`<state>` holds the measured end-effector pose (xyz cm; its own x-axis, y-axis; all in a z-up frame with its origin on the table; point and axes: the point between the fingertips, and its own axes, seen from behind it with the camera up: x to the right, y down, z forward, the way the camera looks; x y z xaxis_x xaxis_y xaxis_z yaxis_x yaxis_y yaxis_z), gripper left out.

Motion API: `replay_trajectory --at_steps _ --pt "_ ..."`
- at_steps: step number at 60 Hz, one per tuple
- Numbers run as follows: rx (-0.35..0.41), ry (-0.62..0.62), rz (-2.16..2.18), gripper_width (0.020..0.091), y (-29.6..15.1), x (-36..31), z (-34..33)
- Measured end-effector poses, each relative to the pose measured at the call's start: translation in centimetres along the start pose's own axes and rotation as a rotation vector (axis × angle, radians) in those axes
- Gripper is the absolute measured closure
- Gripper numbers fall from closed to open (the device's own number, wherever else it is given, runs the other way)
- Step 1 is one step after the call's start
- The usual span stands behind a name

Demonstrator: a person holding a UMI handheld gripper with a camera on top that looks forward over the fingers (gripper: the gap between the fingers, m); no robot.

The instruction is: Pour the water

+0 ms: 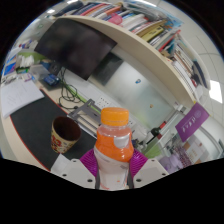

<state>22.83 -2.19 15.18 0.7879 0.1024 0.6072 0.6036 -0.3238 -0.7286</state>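
Observation:
A bottle (113, 160) with an orange cap and orange label stands upright between my fingers, its cap reaching above them. My gripper (113, 166) is shut on the bottle, with the magenta pads (90, 160) pressing on both its sides. A brown paper cup (66, 132) stands on the desk, ahead of the fingers and to the left of the bottle. The bottle's lower part is hidden below the fingers.
A dark monitor (75, 45) hangs on the wall beyond the cup. A shelf of books (140, 28) runs overhead. A black mat (30, 120) covers the desk left of the cup. A purple box (190, 122) and small clutter lie to the right.

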Motion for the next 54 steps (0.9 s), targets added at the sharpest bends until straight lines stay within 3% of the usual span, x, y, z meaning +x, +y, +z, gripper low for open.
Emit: replay_trajectory --at_steps 9,24,37,42,54 --pt "-0.046 -0.011 -0.457 0.0726 -0.4 0.8 3.3" --pt "-0.029 0.003 -0.97 0.0727 -2.5 0.2 6.3" --pt "-0.04 0.033 -1.288 0.0716 -3.7 0.0 7.9" --pt "0.004 0.042 -1.378 0.0716 -4.6 -0.8 8.2" --pt "-0.021 0.005 -1.407 0.0714 -3.8 -1.9 8.2"
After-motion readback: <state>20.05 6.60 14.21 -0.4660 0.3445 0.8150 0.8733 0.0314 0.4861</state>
